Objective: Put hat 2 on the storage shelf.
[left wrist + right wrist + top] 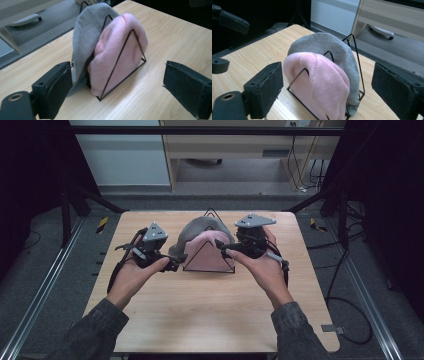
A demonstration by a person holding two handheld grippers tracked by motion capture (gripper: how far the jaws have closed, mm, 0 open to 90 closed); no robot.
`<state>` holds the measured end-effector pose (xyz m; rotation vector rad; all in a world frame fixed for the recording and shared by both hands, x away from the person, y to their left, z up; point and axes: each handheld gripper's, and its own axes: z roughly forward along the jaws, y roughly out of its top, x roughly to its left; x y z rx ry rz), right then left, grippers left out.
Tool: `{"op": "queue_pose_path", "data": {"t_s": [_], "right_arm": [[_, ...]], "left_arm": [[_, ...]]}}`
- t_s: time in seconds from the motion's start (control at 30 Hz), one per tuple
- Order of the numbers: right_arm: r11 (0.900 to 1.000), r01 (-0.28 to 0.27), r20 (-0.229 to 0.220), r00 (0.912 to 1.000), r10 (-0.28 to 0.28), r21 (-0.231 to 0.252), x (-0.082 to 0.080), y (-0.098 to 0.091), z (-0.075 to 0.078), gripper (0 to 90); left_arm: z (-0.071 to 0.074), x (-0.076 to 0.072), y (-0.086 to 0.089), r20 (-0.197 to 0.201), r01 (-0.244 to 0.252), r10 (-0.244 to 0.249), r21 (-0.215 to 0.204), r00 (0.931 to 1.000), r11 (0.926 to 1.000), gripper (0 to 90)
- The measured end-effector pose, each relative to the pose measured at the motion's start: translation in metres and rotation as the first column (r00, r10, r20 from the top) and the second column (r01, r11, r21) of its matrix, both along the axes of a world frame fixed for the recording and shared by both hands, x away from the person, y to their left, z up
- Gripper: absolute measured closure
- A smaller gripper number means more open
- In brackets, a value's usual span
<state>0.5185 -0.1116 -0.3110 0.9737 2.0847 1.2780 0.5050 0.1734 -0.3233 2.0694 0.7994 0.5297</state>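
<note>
Both claws, left (176, 265) and right (222, 248), gape wide and empty, flanking the pink hat (210, 252) and grey hat (192, 232) standing in a wire rack (209, 269) between them.

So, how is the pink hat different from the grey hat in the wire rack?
The pink hat sits in the slot nearer the person; the grey hat sits behind it. The grey hat rises higher and arches over the pink hat's top. In the left gripper view the grey hat's edge hangs outside the wire rack, while the pink hat stays within it. Both are soft knit hats standing upright in the rack, touching.
</note>
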Motion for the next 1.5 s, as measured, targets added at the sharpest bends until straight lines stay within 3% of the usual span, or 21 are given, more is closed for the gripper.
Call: {"op": "queue_pose_path", "data": {"t_s": [0.2, 0.33, 0.5, 0.67, 0.8, 0.83, 0.97, 1.0, 1.07, 1.13, 1.17, 1.2, 1.23, 1.33, 1.4, 1.5], "right_arm": [[0.9998, 0.0, 0.004, 1.0, 0.0, -0.02, -0.008, -0.002, -0.001, 6.7], [0.9996, 0.0, 0.01, 1.0, 0.0, -0.028, -0.009, -0.005, -0.003, 5.9], [0.9987, -0.006, 0.004, 1.0, 0.006, -0.05, -0.013, -0.007, -0.01, 5.1], [0.997, -0.001, -0.023, 0.9997, -0.001, -0.078, -0.018, -0.014, -0.025, 5.5], [0.9966, 0.017, -0.056, 0.9982, -0.022, -0.08, -0.02, -0.026, -0.047, 7.3], [0.9966, 0.017, -0.056, 0.9982, -0.022, -0.08, -0.02, -0.026, -0.047, 7.3], [0.9951, 0.025, -0.091, 0.9953, -0.034, -0.095, -0.024, -0.036, -0.07, 9.1], [0.9946, 0.034, -0.114, 0.9924, -0.045, -0.098, -0.028, -0.042, -0.085, 10.0], [0.9941, 0.035, -0.121, 0.9916, -0.047, -0.102, -0.029, -0.044, -0.091, 10.5], [0.9934, 0.04, -0.151, 0.987, -0.056, -0.107, -0.033, -0.05, -0.108, 11.3], [0.9932, 0.04, -0.189, 0.9801, -0.06, -0.109, -0.037, -0.055, -0.126, 11.7], [0.9932, 0.04, -0.189, 0.9801, -0.06, -0.109, -0.037, -0.055, -0.126, 11.7], [0.9928, 0.04, -0.204, 0.9769, -0.063, -0.113, -0.038, -0.057, -0.132, 11.7], [0.9924, 0.046, -0.264, 0.9617, -0.075, -0.114, -0.042, -0.063, -0.156, 11.4], [0.9915, 0.044, -0.296, 0.9519, -0.079, -0.122, -0.042, -0.065, -0.165, 10.5], [0.9834, 0.042, -0.307, 0.9468, -0.096, -0.177, -0.043, -0.063, -0.172, 9.8]], "left_arm": [[-0.004, -0.006, 0.003, -0.008, 0.017, -0.017, 0.022, 0.9998, 0.9996, 5.8], [-0.005, -0.012, 0.008, -0.005, 0.027, -0.027, 0.016, 0.9996, 0.9995, 4.9], [-0.015, -0.019, 0.017, -0.01, 0.025, -0.024, 0.024, 0.9997, 0.9994, 4.8], [-0.028, -0.021, 0.028, -0.031, 0.032, -0.031, 0.034, 0.999, 0.9989, 4.8], [-0.04, -0.022, 0.036, -0.05, 0.022, -0.019, 0.058, 0.9986, 0.9981, 4.8], [-0.044, -0.022, 0.039, -0.056, 0.018, -0.015, 0.064, 0.9983, 0.9978, 4.8], [-0.065, -0.023, 0.049, -0.084, 0.002, 0.006, 0.088, 0.9965, 0.9961, 4.8], [-0.07, -0.023, 0.052, -0.092, -0.003, 0.012, 0.097, 0.9957, 0.9953, 4.9], [-0.083, -0.024, 0.057, -0.107, -0.008, 0.02, 0.113, 0.9941, 0.9936, 4.9], [-0.098, -0.025, 0.063, -0.134, -0.011, 0.029, 0.132, 0.9905, 0.9912, 4.9], [-0.112, -0.026, 0.067, -0.165, -0.012, 0.036, 0.144, 0.9856, 0.9895, 5.0], [-0.112, -0.026, 0.067, -0.165, -0.012, 0.036, 0.144, 0.9856, 0.9895, 5.0], [-0.121, -0.027, 0.069, -0.183, -0.011, 0.041, 0.161, 0.9822, 0.9869, 5.0], [-0.14, -0.029, 0.075, -0.215, -0.018, 0.053, 0.159, 0.9752, 0.9871, 5.3], [-0.149, -0.031, 0.078, -0.217, -0.026, 0.06, 0.157, 0.9743, 0.9873, 5.4], [-0.156, -0.031, 0.08, -0.233, -0.013, 0.053, 0.17, 0.971, 0.9854, 5.3]]}}
